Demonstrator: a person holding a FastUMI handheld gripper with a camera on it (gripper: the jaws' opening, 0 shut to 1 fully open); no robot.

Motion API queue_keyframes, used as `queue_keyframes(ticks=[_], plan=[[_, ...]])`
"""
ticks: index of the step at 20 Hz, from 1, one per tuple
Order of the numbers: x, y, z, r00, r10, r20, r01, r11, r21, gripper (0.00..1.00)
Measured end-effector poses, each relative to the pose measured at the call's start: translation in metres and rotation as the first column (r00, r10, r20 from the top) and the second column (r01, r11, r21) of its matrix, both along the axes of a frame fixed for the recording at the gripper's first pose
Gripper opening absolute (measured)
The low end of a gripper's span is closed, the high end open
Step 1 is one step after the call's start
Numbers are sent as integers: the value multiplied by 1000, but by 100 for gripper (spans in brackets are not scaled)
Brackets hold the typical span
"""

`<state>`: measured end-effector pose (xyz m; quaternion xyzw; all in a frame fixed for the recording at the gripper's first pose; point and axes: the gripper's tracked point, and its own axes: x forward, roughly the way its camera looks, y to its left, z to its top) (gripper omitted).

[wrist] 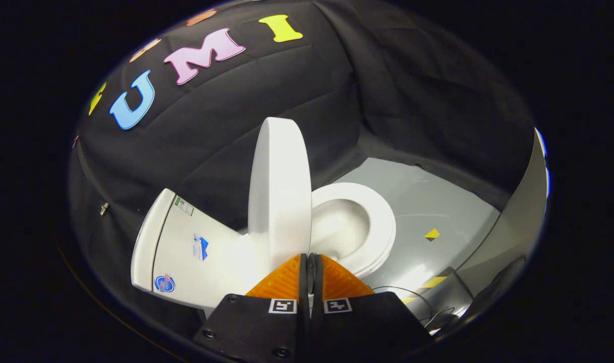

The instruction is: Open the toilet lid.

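A white toilet stands on the grey floor, seen tilted. Its lid (pixel 279 196) is raised nearly upright, leaning toward the tank (pixel 185 252). The seat ring (pixel 382 227) lies down around the open bowl (pixel 339 227). My gripper (pixel 307 258) is shut, fingers pressed together with nothing visibly between them. Its tips sit right at the lid's lower near edge, where lid and seat meet; I cannot tell whether they touch it.
Beyond the bowl lies grey floor (pixel 438 196) with a small yellow-and-black marker (pixel 432 233). A yellow-striped dark object (pixel 438 287) and thin cables (pixel 428 307) lie on the floor beside the fingers. A grey panel (pixel 518 222) stands past them. Black cloth backs the toilet.
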<state>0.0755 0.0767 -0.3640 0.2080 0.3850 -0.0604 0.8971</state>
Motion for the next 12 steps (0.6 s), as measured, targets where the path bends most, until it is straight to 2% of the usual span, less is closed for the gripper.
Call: queue_keyframes(ticks=[7, 12], plan=[[-1, 40, 32, 998, -2, 59, 11, 988, -153, 5], [-3, 81, 56, 993, 31, 116, -5, 975, -223, 5]])
